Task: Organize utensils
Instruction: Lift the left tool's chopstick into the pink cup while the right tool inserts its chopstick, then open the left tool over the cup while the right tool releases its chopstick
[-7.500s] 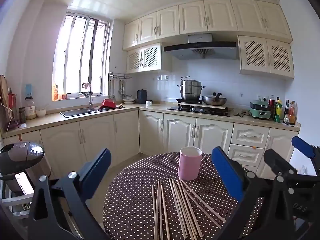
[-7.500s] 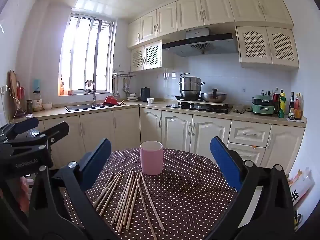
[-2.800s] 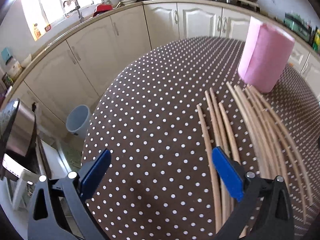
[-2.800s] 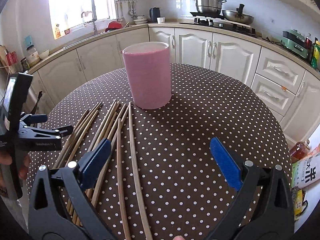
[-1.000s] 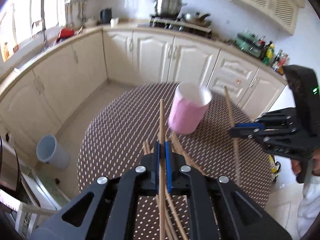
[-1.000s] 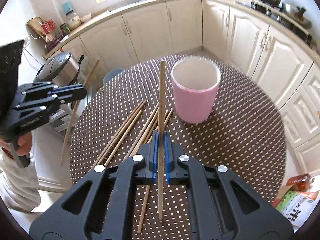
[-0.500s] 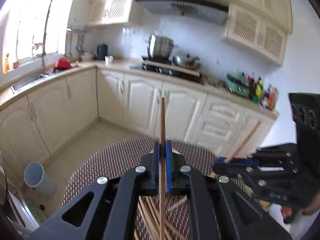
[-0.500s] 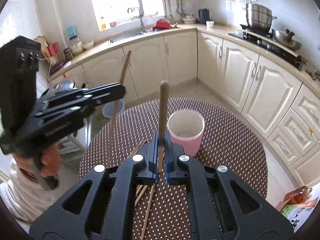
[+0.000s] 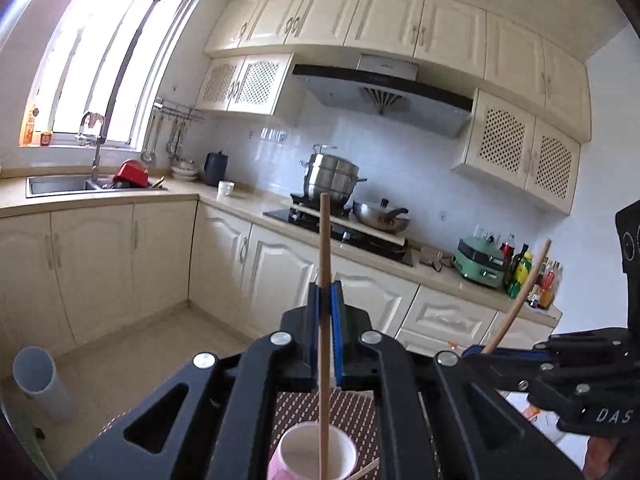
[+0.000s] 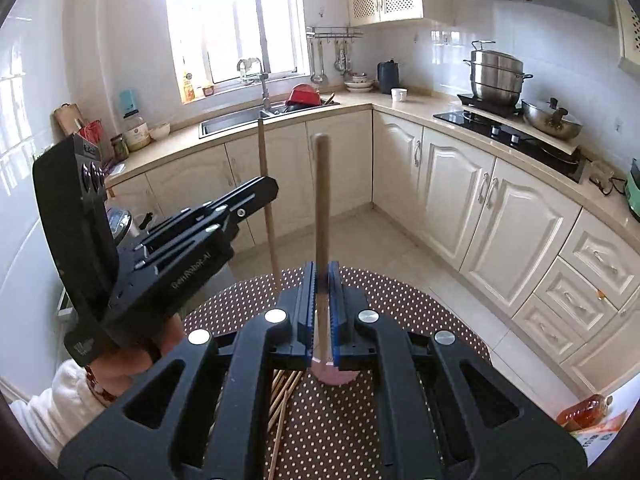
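Both hand-held grippers clamped, left hand-held gripper (image 9: 327,304) gripping chopstick (image 9: 324,248), right hand-held gripper (image 10: 321,300) another chopstick (image 10: 321,200)

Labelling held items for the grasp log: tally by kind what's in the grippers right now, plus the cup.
Held chopsticks: 2, one in the left gripper, one in the right gripper
Pink cup: 1
Total: 3
Loose chopsticks on the table are partly hidden, so not counted.

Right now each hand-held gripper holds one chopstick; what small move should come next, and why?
Probably lower the left hand-held gripper: its chopstick stands upright with the lower end over the open pink cup, so a short descent should seat it.
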{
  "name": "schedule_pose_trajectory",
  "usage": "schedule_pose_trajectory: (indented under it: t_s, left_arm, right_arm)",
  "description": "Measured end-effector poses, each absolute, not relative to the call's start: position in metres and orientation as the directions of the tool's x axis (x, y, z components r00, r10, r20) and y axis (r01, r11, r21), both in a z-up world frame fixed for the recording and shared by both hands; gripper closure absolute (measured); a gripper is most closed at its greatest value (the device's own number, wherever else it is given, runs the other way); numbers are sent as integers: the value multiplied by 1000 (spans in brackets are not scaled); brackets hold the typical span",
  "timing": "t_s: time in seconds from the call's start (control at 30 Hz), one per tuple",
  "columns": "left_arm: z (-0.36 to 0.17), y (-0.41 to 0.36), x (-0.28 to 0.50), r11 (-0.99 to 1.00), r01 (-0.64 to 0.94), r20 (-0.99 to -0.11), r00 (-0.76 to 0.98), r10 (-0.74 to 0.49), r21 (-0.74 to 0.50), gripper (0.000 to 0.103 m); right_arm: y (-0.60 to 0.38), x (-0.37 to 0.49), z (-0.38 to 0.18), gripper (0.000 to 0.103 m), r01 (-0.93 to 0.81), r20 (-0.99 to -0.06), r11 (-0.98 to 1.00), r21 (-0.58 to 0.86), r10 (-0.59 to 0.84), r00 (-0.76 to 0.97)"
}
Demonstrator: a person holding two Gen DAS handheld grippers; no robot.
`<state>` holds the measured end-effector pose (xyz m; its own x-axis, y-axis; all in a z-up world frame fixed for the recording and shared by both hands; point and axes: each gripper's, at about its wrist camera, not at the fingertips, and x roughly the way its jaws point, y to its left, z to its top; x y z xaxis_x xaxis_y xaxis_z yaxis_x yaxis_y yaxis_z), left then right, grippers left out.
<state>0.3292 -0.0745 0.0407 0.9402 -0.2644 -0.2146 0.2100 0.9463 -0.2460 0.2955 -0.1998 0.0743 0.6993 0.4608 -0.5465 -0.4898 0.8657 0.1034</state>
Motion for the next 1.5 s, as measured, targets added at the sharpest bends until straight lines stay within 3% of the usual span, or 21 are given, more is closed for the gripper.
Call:
schedule_pose_trajectory:
  t_s: [0.27,0.7,0.97,1.0,1.1,1.4,1.5]
  left_arm:
    - [29,-84,347,960,189,-194,954,-230,-207,97]
    - [-29,-80,358,965,185,-289,928,-234,-186,97]
    - [-46,-84,355,968,206,-343,907,-245,-147,96]
    - [-48,-85,355,968,206,-351,904,-244,-143,95]
    - [-52,-85,351,969,204,-355,903,-241,-137,70]
    - [-49,-77,334,967,205,-367,897,-247,-152,44]
    - [-47,-76,327,967,204,-379,892,-247,-150,42]
  right_arm:
    - [-199,307,78,97,-469,-506,878,93,447,738]
    - [-197,331,3,96,-433,-592,891,137,424,685]
    - [-200,337,-24,96,-389,-597,907,160,403,694]
    - [-200,336,-25,96,-385,-591,909,158,400,701]
    - [-202,336,-27,96,-371,-588,913,167,395,706]
    - [-204,326,-28,95,-356,-583,918,176,388,714]
    - [-205,321,-27,89,-346,-584,922,174,380,718]
